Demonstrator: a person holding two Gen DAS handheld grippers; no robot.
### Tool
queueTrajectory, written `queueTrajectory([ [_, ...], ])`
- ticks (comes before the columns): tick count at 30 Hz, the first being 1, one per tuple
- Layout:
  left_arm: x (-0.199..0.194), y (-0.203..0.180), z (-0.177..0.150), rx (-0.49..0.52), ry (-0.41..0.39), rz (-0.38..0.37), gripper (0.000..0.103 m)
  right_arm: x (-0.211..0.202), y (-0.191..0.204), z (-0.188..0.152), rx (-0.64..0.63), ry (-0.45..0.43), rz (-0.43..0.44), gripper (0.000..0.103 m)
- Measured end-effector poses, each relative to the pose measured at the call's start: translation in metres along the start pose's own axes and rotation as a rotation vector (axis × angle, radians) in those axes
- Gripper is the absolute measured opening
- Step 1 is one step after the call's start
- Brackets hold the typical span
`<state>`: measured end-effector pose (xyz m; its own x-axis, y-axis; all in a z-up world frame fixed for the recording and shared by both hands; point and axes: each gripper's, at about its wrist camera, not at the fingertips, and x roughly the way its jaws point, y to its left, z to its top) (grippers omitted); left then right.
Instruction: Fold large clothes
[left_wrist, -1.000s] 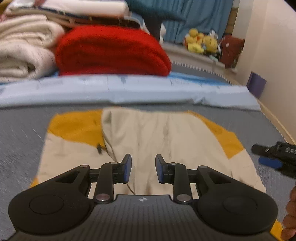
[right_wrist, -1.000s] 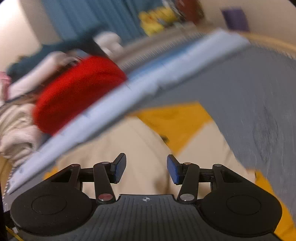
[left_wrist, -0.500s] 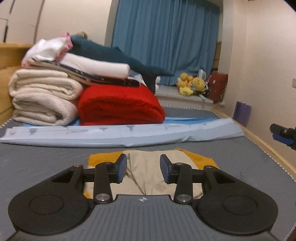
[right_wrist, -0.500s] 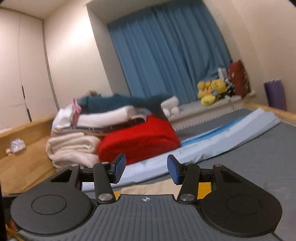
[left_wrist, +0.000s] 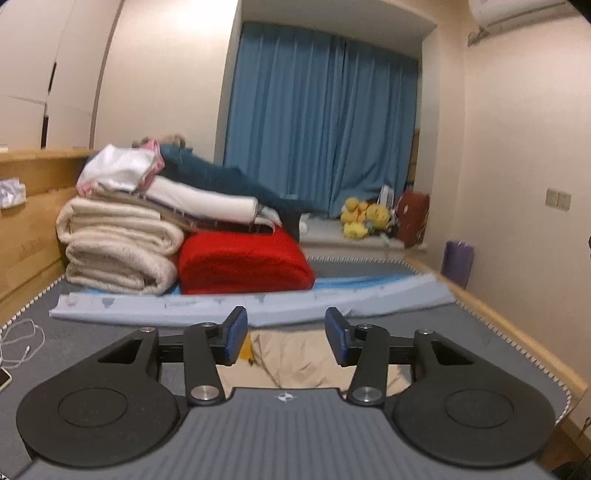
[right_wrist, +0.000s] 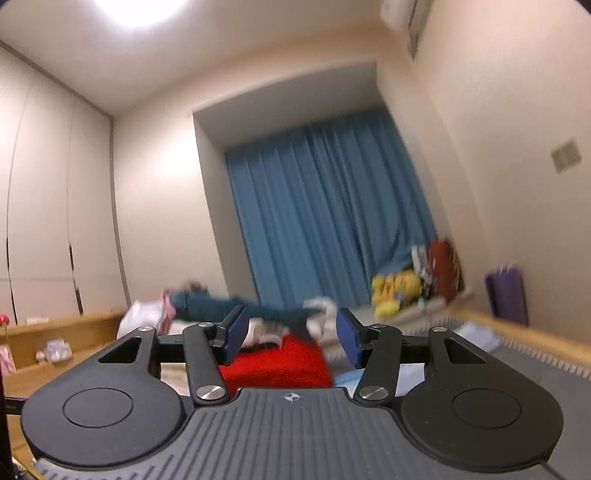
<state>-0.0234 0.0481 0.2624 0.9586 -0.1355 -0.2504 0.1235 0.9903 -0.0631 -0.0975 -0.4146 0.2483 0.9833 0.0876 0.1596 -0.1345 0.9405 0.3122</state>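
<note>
A folded beige and yellow garment (left_wrist: 295, 360) lies flat on the grey bed surface (left_wrist: 96, 332), seen low between the fingers in the left wrist view. My left gripper (left_wrist: 283, 334) is open and empty, held level just above and in front of the garment. My right gripper (right_wrist: 291, 338) is open and empty, tilted up toward the curtain and ceiling. The garment is hidden in the right wrist view.
A stack of folded cream blankets (left_wrist: 118, 251), a red blanket (left_wrist: 243, 264) and other clothes sits at the far end on a light blue sheet (left_wrist: 258, 302). A white cable and a phone (left_wrist: 18, 343) lie at the left. A wooden bed edge (left_wrist: 517, 332) runs along the right.
Both grippers have tilted up from looking down on the garment to a level or upward view. The garment has dropped low in the left view and out of the right view. Both stay open.
</note>
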Motion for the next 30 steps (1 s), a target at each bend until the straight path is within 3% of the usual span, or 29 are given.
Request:
queueTrajectory([
  [3, -0.027, -0.007, 0.005, -0.002, -0.038, -0.014, 0.060, -0.023, -0.010, 0.019, -0.004, -0.027, -0.026, 0.057],
  [5, -0.032, -0.009, -0.005, -0.004, -0.049, -0.020, 0.060, -0.029, -0.019, 0.016, 0.000, 0.001, -0.041, 0.057],
  [9, -0.006, 0.002, -0.063, -0.021, -0.016, -0.008, 0.060, -0.014, -0.041, -0.034, 0.012, 0.121, -0.100, 0.057],
  [13, 0.052, 0.013, -0.154, 0.032, 0.140, 0.116, 0.057, 0.019, -0.070, -0.121, 0.037, 0.276, -0.193, 0.050],
  [16, 0.082, 0.026, -0.206, 0.011, 0.237, 0.148, 0.053, 0.042, -0.091, -0.179, 0.061, 0.410, -0.238, 0.050],
  [19, 0.111, 0.045, -0.249, 0.016, 0.362, 0.228, 0.052, 0.061, -0.102, -0.238, 0.075, 0.547, -0.291, 0.050],
  [21, 0.129, 0.059, -0.261, -0.012, 0.452, 0.260, 0.052, 0.079, -0.106, -0.275, 0.076, 0.652, -0.325, 0.050],
  [23, 0.138, 0.075, -0.267, -0.049, 0.479, 0.288, 0.052, 0.093, -0.105, -0.296, 0.075, 0.736, -0.343, 0.050],
  [30, 0.155, 0.109, -0.292, -0.132, 0.613, 0.368, 0.052, 0.106, -0.110, -0.330, 0.080, 0.880, -0.399, 0.050],
])
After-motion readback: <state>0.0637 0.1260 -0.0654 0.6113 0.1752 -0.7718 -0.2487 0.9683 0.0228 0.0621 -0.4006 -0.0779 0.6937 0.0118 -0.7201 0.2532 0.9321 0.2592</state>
